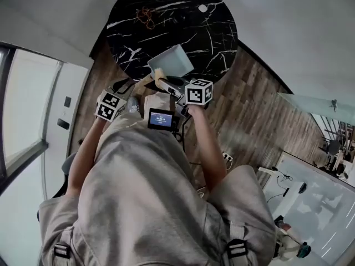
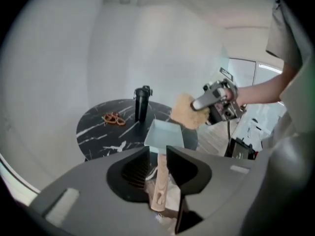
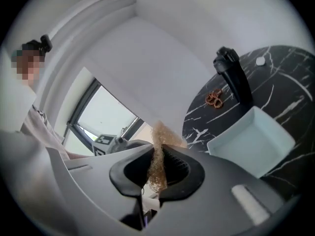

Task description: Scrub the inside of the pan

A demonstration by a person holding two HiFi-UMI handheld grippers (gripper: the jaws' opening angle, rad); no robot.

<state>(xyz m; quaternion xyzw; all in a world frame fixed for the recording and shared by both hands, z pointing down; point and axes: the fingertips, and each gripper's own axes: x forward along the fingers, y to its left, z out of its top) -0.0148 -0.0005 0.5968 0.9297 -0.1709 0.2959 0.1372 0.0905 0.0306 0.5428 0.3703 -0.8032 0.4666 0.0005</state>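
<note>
A pale blue square pan with a wooden handle is held out over the near edge of the round black marble table. My left gripper is shut on that handle. My right gripper is shut on a tan scrubbing sponge. In the left gripper view the sponge hangs just above the pan's right rim, apart from it. The pan lies to the right in the right gripper view and looks empty. From the head view the pan sits ahead of both marker cubes.
A black bottle stands upright on the table behind the pan. An orange-brown coil of cord lies left of it. A small white object is at the table's far side. Wood floor and white walls surround the table.
</note>
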